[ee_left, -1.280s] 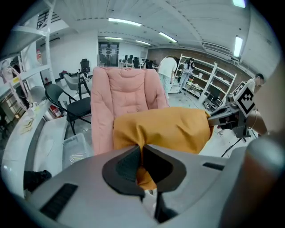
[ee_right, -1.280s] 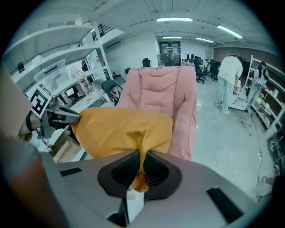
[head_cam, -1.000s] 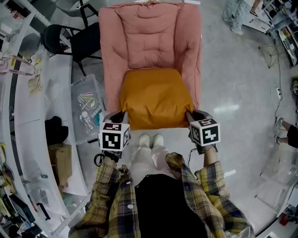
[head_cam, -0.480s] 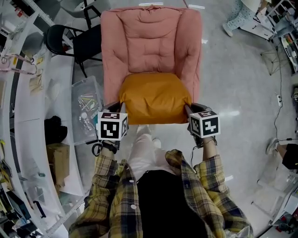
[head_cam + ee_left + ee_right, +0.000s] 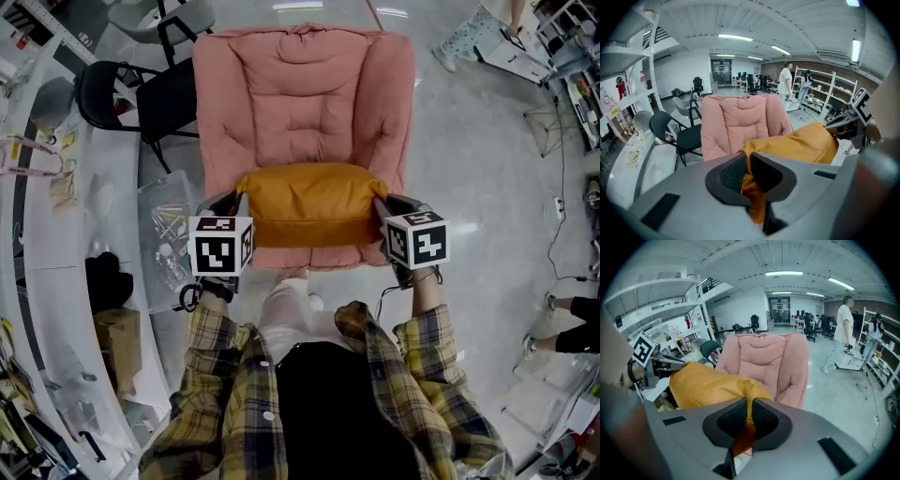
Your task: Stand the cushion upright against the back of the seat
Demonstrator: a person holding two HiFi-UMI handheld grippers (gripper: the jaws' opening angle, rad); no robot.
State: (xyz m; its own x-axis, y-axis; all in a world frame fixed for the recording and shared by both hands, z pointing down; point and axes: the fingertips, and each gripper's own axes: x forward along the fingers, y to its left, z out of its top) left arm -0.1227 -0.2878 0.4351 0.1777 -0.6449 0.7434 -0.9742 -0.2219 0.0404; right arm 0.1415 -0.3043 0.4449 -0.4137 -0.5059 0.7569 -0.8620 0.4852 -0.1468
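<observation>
The left gripper (image 5: 238, 200) is clenching its jaws on the left corner of the orange cushion (image 5: 309, 202), with a fold of fabric pinched tight between them. The right gripper (image 5: 379, 205) is gripping the cushion's right corner in the same way. The cushion is stretching sideways between the two grippers, over the seat of the pink armchair (image 5: 305, 94). A strip of the seat's front edge is showing on the near side. The cushion is lying near the foot of the backrest (image 5: 302, 70) rather than standing against it, and whether its underside is touching the seat cannot be told. A black chair (image 5: 141, 94) is standing just left of the armchair, and a clear bin (image 5: 169, 220) is sitting on the floor nearer the person.
</observation>
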